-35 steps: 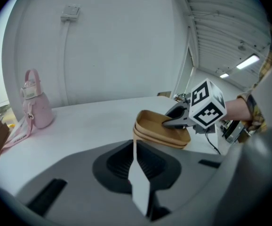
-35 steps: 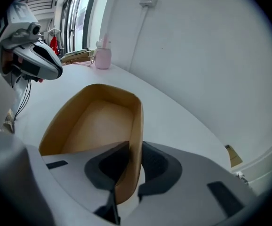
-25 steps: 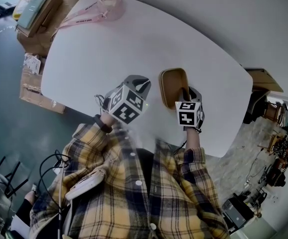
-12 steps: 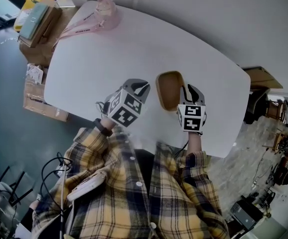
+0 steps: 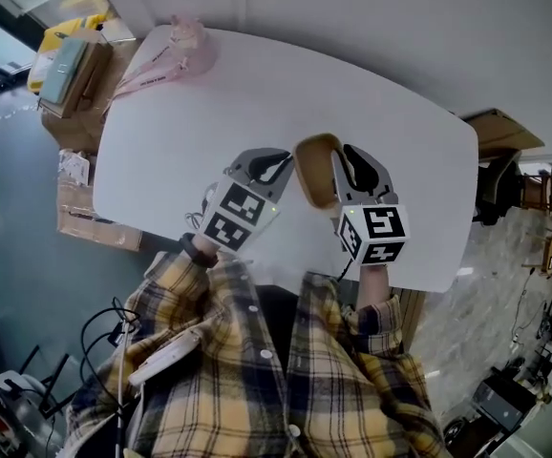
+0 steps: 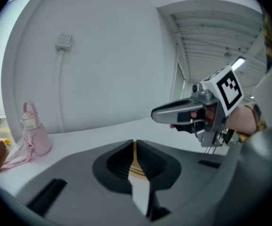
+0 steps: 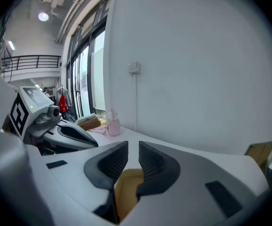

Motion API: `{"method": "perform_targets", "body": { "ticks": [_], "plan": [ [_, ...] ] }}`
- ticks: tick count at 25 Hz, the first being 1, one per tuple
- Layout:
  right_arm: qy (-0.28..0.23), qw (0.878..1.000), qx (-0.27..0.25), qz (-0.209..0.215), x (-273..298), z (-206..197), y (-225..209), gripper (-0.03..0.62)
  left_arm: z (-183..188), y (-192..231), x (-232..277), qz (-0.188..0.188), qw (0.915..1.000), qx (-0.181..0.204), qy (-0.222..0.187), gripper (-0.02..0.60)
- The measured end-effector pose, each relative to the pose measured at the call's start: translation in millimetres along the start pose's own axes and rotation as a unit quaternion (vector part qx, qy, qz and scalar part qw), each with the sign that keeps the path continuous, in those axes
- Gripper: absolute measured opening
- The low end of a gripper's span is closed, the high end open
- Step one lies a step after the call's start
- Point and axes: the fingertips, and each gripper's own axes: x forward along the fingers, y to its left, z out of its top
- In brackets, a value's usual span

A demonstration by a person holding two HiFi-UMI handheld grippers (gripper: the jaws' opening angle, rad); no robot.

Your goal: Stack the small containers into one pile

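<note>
Pinching the thin wall of the tan container [image 5: 314, 170], our left gripper [image 6: 133, 147] has its jaws drawn almost together, with only a narrow tan edge showing between the ribbed pads. We hold the container over the white table [image 5: 257, 93], close to the table's near edge and about midway along it, between our two grippers. It is tipped so that its hollow faces up toward the head view. We cannot tell whether more than one container is nested there.

Our right gripper [image 7: 133, 147] sits just beside the container on its right side. Its jaws have just been opening, and a clear slot now shows between the pads. The tan container shows low in that slot, down near the jaw roots, and we do not see the pads pressing on it.

From the left gripper view we see the right gripper held level above the table. Far off, at the table's far left corner, stands a pink bottle bag [image 5: 182, 44] with its strap trailing along the left edge.
</note>
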Motion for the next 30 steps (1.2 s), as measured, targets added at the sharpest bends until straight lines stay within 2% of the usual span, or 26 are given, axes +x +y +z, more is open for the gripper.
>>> {"method": "perform_targets", "body": {
  "ticks": [6,8,13,19,30],
  "plan": [
    [-0.063,0.997,0.018,0.03,-12.7,41.5,31.9,0.074,44.1,-0.4,-25.7,-0.004,0.9964,-0.024,-0.081,0.029],
    [-0.087,0.995,0.017,0.035,-17.7,53.1,40.3,0.047,54.8,-0.9,-37.0,-0.003,0.9943,-0.03,-0.102,0.029],
    [-0.118,0.992,0.013,0.043,-31.9,70.6,54.6,0.035,77.4,-5.9,-57.2,-0.006,0.9903,-0.016,-0.138,0.029],
    [-0.143,0.989,0.007,0.044,-48.6,84.2,61.5,0.017,87.9,-10.4,-66.1,-0.009,0.9873,-0.008,-0.158,0.029],
    [-0.139,0.989,-0.024,0.044,-51.5,84.7,65.1,0.015,97.5,-15.0,-69.4,-0.02,0.9858,0.002,-0.167,0.018]
  ]
}}
